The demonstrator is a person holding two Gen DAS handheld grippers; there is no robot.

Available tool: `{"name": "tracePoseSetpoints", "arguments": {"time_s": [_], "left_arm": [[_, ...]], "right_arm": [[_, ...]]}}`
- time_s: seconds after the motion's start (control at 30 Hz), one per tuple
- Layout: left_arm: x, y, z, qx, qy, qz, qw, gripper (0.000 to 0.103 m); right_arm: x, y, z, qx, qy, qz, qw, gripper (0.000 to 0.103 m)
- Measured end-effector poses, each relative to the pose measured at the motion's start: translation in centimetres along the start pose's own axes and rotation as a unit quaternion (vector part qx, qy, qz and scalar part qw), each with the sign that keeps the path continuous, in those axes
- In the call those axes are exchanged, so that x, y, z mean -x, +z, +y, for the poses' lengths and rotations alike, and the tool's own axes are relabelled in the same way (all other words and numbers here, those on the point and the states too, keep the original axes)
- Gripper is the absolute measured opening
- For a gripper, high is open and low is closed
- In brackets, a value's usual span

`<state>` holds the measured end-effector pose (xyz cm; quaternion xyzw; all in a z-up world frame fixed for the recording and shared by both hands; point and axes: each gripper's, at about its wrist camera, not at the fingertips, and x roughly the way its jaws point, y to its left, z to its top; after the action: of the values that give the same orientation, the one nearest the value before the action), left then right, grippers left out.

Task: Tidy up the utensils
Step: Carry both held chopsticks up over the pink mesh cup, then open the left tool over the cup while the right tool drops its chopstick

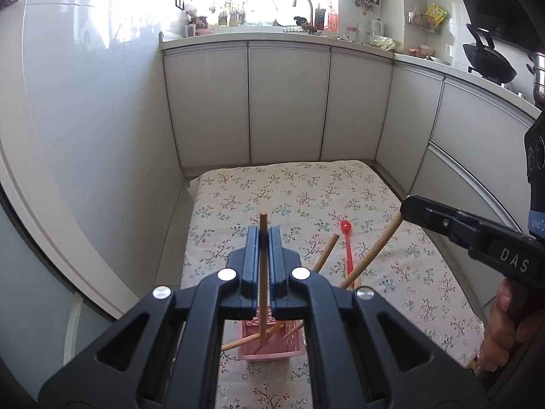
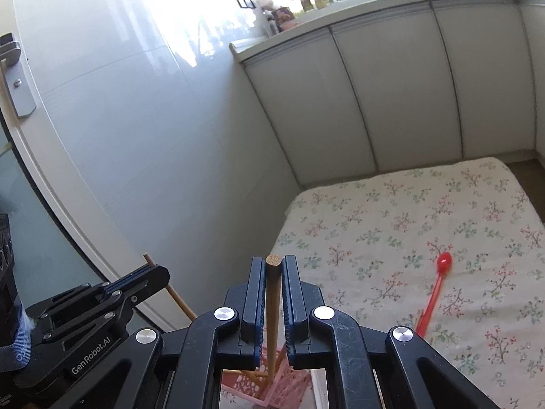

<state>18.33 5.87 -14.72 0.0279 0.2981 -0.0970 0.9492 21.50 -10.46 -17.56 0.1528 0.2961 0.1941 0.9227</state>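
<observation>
A pink slotted basket point(image 1: 272, 347) stands on the floral cloth point(image 1: 306, 187) just below both grippers. My left gripper point(image 1: 264, 235) is shut on an upright wooden chopstick point(image 1: 263, 272) whose lower end reaches into the basket. My right gripper point(image 2: 273, 262) is shut on a second chopstick point(image 2: 272, 306) that also points down into the basket point(image 2: 282, 388). In the left wrist view the right gripper point(image 1: 408, 206) comes in from the right with its chopstick point(image 1: 374, 252) slanting. Several more chopsticks lean in the basket. A red plastic spoon point(image 2: 439, 279) shows on the cloth beyond.
White cabinet doors point(image 1: 289, 102) close off the far side, and a glossy white wall point(image 1: 102, 119) runs along the left edge of the cloth. A counter with a sink tap point(image 1: 303, 6) and a wok point(image 1: 487, 61) lies higher up. A hand point(image 1: 504, 323) holds the right gripper.
</observation>
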Motion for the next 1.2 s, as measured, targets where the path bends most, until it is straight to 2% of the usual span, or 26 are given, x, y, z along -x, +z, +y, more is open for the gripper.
{"name": "tracePoseSetpoints", "arguments": {"time_s": [0.17, 0.23, 0.27, 0.3, 0.33, 0.4, 0.47, 0.63, 0.83, 1.0, 1.2], "left_arm": [[-0.3, -0.2, 0.1, 0.003, -0.007, 0.010, 0.9999, 0.005], [-0.2, -0.1, 0.1, 0.004, -0.009, 0.006, 0.9999, 0.007], [-0.1, 0.0, 0.1, 0.006, -0.009, 0.005, 0.9999, 0.017], [-0.2, 0.2, 0.1, 0.008, -0.010, 0.004, 0.9999, 0.028], [-0.1, 0.3, 0.2, 0.011, -0.013, 0.002, 0.9999, 0.031], [0.1, 0.3, 0.2, 0.014, -0.015, 0.000, 0.9998, 0.033], [0.3, 0.4, 0.3, 0.017, -0.019, -0.001, 0.9997, 0.034], [0.4, 0.6, 0.4, 0.028, -0.031, 0.004, 0.9991, 0.047], [1.4, 0.5, -0.9, 0.026, -0.064, 0.015, 0.9975, 0.067], [1.3, -0.3, -2.9, 0.007, -0.095, 0.049, 0.9943, 0.080], [0.1, -1.8, -5.5, -0.017, -0.109, 0.104, 0.9884, 0.085]], "right_arm": [[-1.2, -0.8, 0.0, 0.002, 0.002, 0.021, 1.000, 0.008], [-1.4, -0.9, 0.1, 0.003, 0.009, 0.028, 1.000, 0.012], [-1.4, -0.9, 0.1, 0.002, 0.012, 0.030, 0.999, 0.012], [-1.4, -0.8, 0.1, 0.000, 0.013, 0.032, 0.999, 0.018], [-1.3, -0.8, 0.1, -0.003, 0.014, 0.033, 0.999, 0.029], [-1.0, -0.6, -0.1, -0.007, 0.018, 0.027, 0.999, 0.036], [-0.6, -0.4, -0.4, -0.010, 0.018, 0.024, 1.000, 0.036], [0.6, 0.2, -1.0, -0.017, 0.015, 0.016, 1.000, 0.044], [2.5, 0.7, -2.7, -0.023, -0.016, 0.022, 0.999, 0.057], [4.5, 0.4, -5.3, -0.039, -0.048, 0.033, 0.998, 0.071], [6.2, -0.8, -8.5, -0.057, -0.093, 0.063, 0.992, 0.083]]}}
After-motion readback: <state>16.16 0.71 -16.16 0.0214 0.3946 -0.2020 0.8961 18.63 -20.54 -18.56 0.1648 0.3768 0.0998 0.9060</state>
